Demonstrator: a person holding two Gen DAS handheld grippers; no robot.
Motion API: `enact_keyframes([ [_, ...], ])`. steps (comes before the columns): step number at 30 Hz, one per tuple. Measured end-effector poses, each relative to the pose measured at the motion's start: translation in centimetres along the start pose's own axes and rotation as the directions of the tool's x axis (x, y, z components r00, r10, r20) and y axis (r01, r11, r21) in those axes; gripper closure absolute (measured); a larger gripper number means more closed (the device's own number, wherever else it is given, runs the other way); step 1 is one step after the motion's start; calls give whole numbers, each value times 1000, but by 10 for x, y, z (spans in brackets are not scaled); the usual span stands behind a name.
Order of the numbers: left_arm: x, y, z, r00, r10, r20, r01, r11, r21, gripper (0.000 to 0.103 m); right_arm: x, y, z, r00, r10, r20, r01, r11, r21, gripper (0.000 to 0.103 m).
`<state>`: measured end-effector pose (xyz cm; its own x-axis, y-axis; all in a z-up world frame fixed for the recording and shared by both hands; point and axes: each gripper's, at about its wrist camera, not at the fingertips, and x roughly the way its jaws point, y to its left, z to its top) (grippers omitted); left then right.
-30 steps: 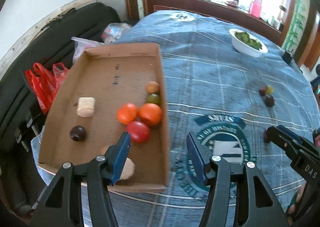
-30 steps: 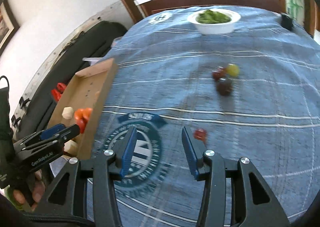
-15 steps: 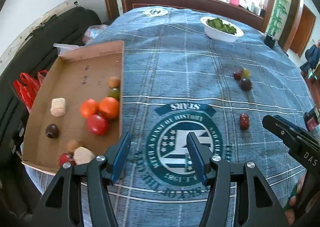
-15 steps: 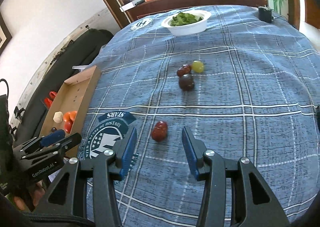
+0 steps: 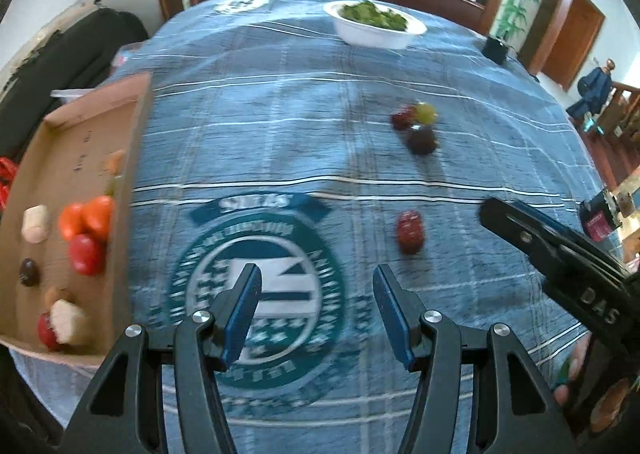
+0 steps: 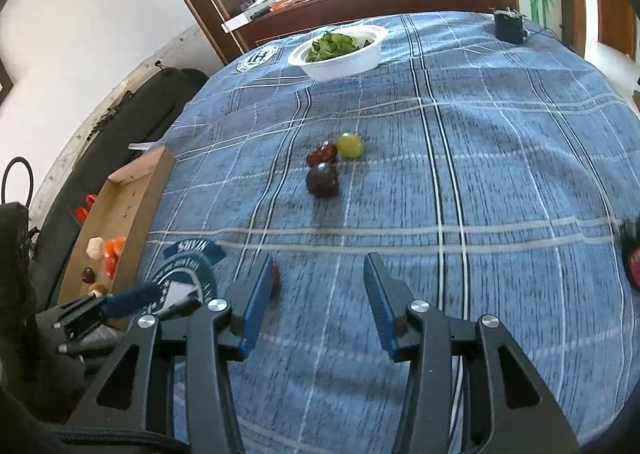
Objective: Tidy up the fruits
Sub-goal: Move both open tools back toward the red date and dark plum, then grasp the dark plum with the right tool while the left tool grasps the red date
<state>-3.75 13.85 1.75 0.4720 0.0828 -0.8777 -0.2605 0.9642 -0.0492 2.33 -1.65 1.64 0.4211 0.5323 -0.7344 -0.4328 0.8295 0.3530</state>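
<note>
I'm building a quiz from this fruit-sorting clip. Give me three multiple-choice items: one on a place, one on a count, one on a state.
1. Where is the cardboard tray?
A. at the table's left edge
B. beside the white bowl
C. under the right gripper

2. How many fruits lie loose on the blue cloth?
A. two
B. four
C. six

3. How are the left gripper and right gripper?
A. both shut on fruit
B. one open, one shut
C. both open, holding nothing

Answers:
1 A, the tray sits left in both views.
2 B, a cluster of three plus one red fruit.
3 C, nothing lies between either pair of jaws.
</note>
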Motion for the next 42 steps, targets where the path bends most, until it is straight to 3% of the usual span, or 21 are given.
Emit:
enact_keyframes([
  [8,32,-22,12,997,-38,-63,38,999,11,45,48,-1,36,998,2,-61,-4,999,-33,54],
  [14,39,-31,22,999,-25,-36,26,999,31,41,78,7,53,996,-14,-92,6,997,-79,54],
  [15,40,-32,22,999,-22,-29,23,999,36,41,79,8,55,996,-19,-90,10,996,-93,57],
  [16,40,-32,22,999,-20,-24,21,999,42,42,80,9,55,996,-25,-91,15,995,-102,72],
  [17,41,-33,23,1000,-18,-17,19,999,48,43,80,8,54,995,-30,-94,20,995,-102,75],
  [21,39,-25,24,999,-41,-3,41,998,36,55,63,1,48,998,-13,-66,8,997,-73,75],
  [27,42,-21,28,993,-120,-18,120,993,9,38,33,-13,38,1000,18,-18,-18,1000,-11,75],
  [34,52,-38,40,998,-68,-8,68,998,8,36,16,-26,29,999,41,6,-41,998,37,75],
  [36,55,-41,43,1000,-25,5,25,1000,11,43,14,-28,27,999,40,6,-40,998,45,75],
  [37,56,-42,44,1000,4,11,-4,1000,20,56,13,-29,26,999,40,7,-41,998,49,75],
  [38,57,-43,44,999,35,19,-35,999,31,60,11,-30,26,999,42,10,-43,998,54,75],
  [39,56,-41,44,999,29,22,-30,999,31,70,9,-30,25,999,44,12,-44,997,55,75],
  [40,54,-39,44,999,35,25,-35,999,28,86,7,-29,24,999,46,15,-46,998,53,76],
  [42,51,-33,41,999,36,16,-37,999,22,86,4,-26,22,998,51,20,-52,997,48,76],
])
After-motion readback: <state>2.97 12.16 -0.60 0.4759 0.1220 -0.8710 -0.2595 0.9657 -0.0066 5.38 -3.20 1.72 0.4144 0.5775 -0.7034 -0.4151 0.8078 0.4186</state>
